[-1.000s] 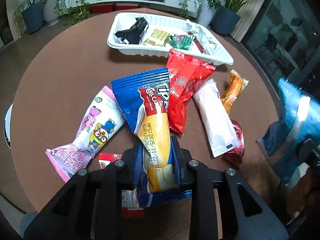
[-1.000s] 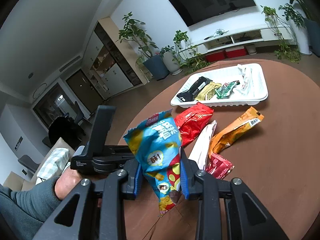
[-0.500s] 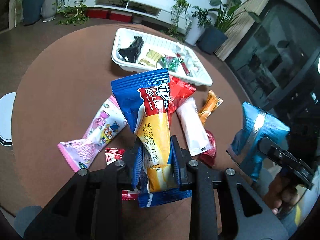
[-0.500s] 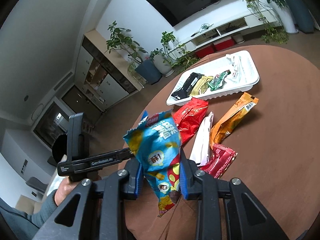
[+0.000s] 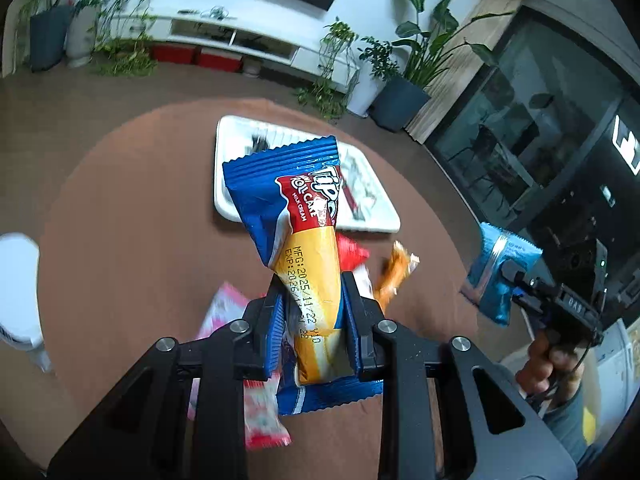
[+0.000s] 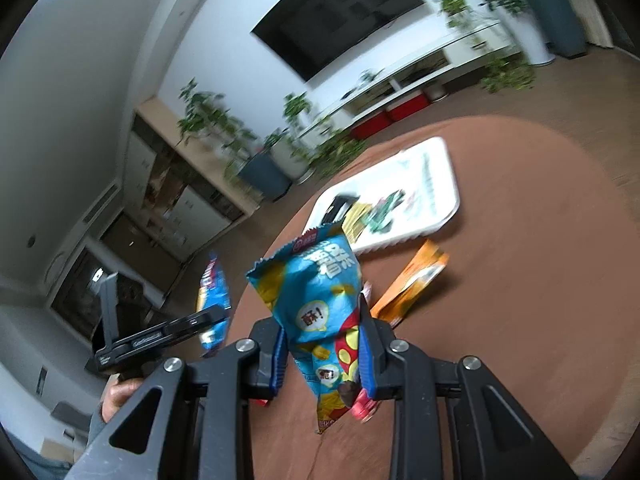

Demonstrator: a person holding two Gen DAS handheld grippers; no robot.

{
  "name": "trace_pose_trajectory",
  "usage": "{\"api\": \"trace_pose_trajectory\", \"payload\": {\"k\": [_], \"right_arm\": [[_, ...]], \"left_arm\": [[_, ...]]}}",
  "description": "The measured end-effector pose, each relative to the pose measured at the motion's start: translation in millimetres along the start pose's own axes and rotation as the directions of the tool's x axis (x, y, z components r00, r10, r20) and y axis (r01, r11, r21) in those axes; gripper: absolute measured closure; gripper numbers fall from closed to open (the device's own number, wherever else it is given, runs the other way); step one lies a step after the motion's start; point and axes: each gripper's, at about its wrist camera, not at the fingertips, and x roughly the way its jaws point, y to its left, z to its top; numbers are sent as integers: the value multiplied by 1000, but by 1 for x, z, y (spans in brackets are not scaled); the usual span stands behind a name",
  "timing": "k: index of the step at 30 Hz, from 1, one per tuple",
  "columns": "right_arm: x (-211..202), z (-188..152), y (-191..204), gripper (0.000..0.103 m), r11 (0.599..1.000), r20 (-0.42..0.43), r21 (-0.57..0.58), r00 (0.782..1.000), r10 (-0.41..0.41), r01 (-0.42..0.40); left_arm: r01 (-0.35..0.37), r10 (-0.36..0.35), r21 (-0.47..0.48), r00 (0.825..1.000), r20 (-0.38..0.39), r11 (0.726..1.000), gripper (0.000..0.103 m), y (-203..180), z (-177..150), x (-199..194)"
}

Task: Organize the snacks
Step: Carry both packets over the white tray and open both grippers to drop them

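On the brown table [image 5: 120, 240], the tray [image 5: 384, 216] sits at the far edge. The left gripper [image 5: 312, 320] is clamped on a cake pack [image 5: 304, 232], the right gripper [image 6: 322, 344] on a chip bag [image 6: 316, 292]; both are held above the near edge. The slick wrappers could slip from the pads.

so the room itself: a big dark TV [image 6: 340, 24] hangs on the white wall way out past the right claw, with a long low white TV console [image 5: 224, 36] under it and a couple of red boxes [image 5: 198, 56] tucked in the bottom. Potted plants all along it, including a tall leafy one in a dark pot [image 5: 400, 104] up and right of the left claw. Dark glass doors [image 5: 540, 152] further right. Off left of the right claw there's a wooden cabinet [image 6: 180, 184]. White stool [image 5: 16, 288] far left
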Motion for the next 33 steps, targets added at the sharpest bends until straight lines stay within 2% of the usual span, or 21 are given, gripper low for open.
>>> {"api": "trace_pose_trajectory", "payload": {"k": [6,10,14,20,25,31,33], "right_arm": [[3,59,6,72,995,58,-41,994,-93,95],[31,96,25,72,989,56,-103,993,-103,109],[74,120,41,72,983,14,-144,993,-114,115],[146,132,40,72,973,-85,-171,981,-172,156],[193,132,24,72,962,-154,-175,959,-238,210],[231,125,15,72,922,-195,-244,916,-352,302],[242,122,11,72,901,-208,-274,894,-398,337]], "left_arm": [[-19,19,87,1000,-1,996,79,-10,60,15],[-27,32,146,999,-30,989,79,-20,97,41],[-60,75,179,994,-78,982,79,-23,120,81],[-111,139,194,981,-137,975,79,-13,130,134],[-136,173,210,970,-170,968,79,-5,124,163],[-154,204,246,960,-192,957,79,-4,119,188],[-156,215,266,954,-210,951,79,-9,117,199]]}}
